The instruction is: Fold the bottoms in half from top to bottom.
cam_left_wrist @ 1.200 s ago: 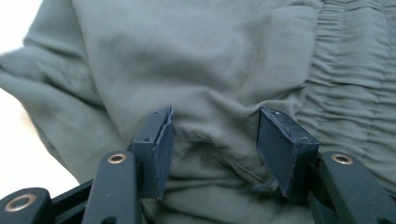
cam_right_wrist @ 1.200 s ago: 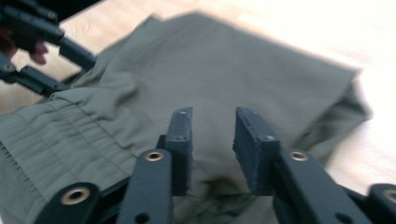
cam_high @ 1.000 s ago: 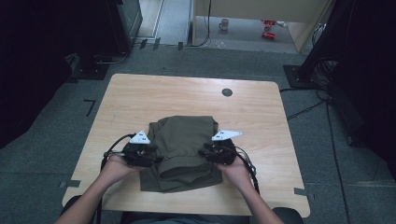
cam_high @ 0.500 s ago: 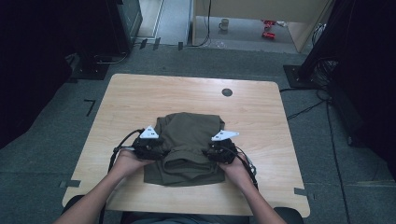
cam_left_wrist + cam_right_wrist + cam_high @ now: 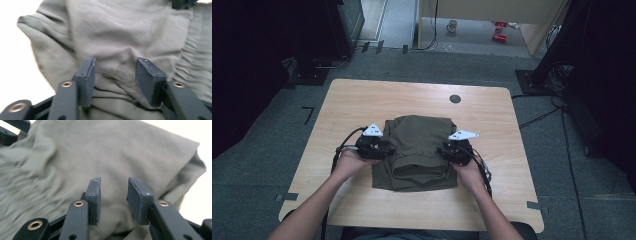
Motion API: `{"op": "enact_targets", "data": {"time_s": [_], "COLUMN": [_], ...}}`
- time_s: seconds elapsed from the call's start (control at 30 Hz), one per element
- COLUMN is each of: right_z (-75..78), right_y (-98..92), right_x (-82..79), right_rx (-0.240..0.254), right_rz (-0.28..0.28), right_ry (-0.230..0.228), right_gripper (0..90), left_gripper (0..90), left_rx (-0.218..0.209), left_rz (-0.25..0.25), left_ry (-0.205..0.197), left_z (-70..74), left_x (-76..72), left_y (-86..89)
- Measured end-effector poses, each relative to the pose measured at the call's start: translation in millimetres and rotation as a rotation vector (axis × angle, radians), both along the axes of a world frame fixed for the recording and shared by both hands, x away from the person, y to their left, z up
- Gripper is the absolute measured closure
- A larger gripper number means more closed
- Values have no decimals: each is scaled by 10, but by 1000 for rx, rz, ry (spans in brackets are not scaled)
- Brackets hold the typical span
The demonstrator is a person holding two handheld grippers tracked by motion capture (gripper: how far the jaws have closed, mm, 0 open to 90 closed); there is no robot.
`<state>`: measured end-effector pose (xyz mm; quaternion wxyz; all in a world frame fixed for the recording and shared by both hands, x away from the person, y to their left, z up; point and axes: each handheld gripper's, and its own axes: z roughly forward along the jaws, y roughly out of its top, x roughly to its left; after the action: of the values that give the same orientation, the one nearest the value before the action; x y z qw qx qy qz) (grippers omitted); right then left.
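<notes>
Both hands have drawn inward along the folded olive garment (image 5: 417, 150) mid-counter (image 5: 362, 100). The left gripper (image 5: 115, 72) and right gripper (image 5: 113, 197) have just been narrowing, jaws half-open over cloth, seemingly not pinching.

High view looking down and forward from above the near table (image 5: 362, 100) edge, both gripper views riding close, facing inward across the olive garment (image 5: 417, 145), sharing it.
</notes>
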<state>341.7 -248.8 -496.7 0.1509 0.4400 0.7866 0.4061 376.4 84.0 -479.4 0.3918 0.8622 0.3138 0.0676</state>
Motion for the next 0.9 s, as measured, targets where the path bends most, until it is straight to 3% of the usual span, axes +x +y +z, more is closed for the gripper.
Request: {"op": "enact_targets", "data": {"time_s": [0.2, 0.27, 0.33, 0.53, 0.63, 0.73, 0.9], "right_z": [29, 36, 38, 10, -32, -61, -70], "right_y": [-84, -90, -94, -73, -49, -23, 18], "right_x": [144, 223, 270, 465, 548, 585, 597], "right_rx": [64, 47, 48, 42, 32, 26, 25], "right_rz": [-32, -28, -33, -43, -39, -37, -24], "right_ry": [-18, 29, 17, 10, 24, 14, 18], "right_gripper": [645, 638, 637, 616, 613, 612, 596], "left_gripper": [659, 700, 719, 719, 730, 722, 601], "left_rx": [-14, -16, -16, -33, -75, -46, -10], "left_rz": [37, 49, 60, 57, 67, 56, 24], "left_ry": [6, 8, 15, 27, -17, 31, 37], "left_z": [97, 103, 100, 76, 46, -42, -147], "left_x": [313, 433, 514, 774, 819, 874, 888], "left_y": [105, 119, 108, -27, -93, -160, -262]}}
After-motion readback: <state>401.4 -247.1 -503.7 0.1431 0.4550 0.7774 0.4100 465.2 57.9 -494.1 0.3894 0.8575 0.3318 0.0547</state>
